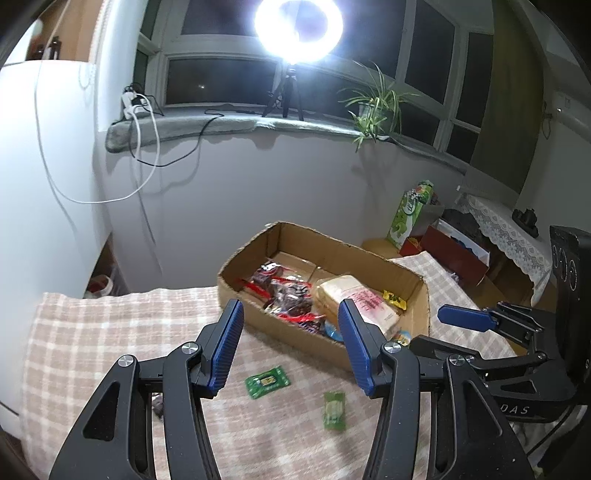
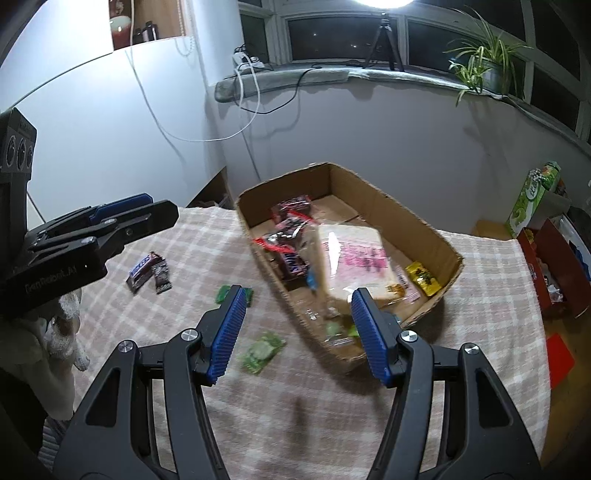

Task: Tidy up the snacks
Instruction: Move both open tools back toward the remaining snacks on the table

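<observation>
An open cardboard box [image 1: 373,262] [image 2: 413,218] sits on a checked tablecloth. It holds a bagged bread loaf [image 1: 351,299] [image 2: 351,258], chocolate bars [image 1: 288,291] [image 2: 291,254] and a yellow packet [image 1: 394,299] [image 2: 424,278]. Two green snack packets lie on the cloth in front of the box [image 1: 266,381] [image 1: 334,410] [image 2: 262,350] [image 2: 223,293]. Two dark chocolate bars [image 2: 147,271] lie further left. My left gripper [image 1: 291,347] is open and empty above the cloth. My right gripper [image 2: 297,336] is open and empty, near the box's front corner.
The checked tablecloth [image 1: 110,343] [image 2: 498,295] covers the table. A green juice carton [image 1: 408,214] [image 2: 532,195] and red boxes [image 1: 454,254] stand at the right. A white wall, a windowsill with cables, a ring light [image 1: 299,22] and a plant [image 1: 376,99] lie behind.
</observation>
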Demonstrator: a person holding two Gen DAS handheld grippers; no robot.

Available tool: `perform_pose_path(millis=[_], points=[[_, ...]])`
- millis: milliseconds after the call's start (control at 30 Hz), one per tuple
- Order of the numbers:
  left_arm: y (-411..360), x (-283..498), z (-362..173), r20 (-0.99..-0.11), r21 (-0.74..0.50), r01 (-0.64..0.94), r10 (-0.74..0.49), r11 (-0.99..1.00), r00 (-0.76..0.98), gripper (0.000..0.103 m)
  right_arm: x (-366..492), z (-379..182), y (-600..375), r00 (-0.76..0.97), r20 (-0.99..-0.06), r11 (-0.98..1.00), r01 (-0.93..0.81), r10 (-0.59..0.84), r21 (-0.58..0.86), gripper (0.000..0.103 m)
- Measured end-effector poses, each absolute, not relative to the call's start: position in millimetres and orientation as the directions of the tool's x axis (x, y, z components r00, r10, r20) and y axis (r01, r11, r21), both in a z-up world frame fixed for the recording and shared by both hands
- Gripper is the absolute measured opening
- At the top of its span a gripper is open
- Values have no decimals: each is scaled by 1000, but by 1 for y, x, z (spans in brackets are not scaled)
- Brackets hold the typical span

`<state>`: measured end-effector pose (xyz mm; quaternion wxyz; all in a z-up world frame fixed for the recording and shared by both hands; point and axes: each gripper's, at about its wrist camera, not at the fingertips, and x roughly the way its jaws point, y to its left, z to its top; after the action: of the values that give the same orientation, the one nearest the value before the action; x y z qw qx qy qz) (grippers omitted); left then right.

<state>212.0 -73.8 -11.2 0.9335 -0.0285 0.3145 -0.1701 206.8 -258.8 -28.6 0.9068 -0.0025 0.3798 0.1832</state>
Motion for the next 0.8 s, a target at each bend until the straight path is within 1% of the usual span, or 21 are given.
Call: perform_pose_path(millis=[467, 800], points=[[-31, 184, -13, -567, -176, 249, -305, 952, 766, 52, 182, -39, -223, 606, -708, 914, -380, 364, 144, 62], [28, 161, -36, -596, -219, 150, -254, 964, 762, 52, 175, -66, -222, 569, -740, 917, -361, 359, 167, 62]])
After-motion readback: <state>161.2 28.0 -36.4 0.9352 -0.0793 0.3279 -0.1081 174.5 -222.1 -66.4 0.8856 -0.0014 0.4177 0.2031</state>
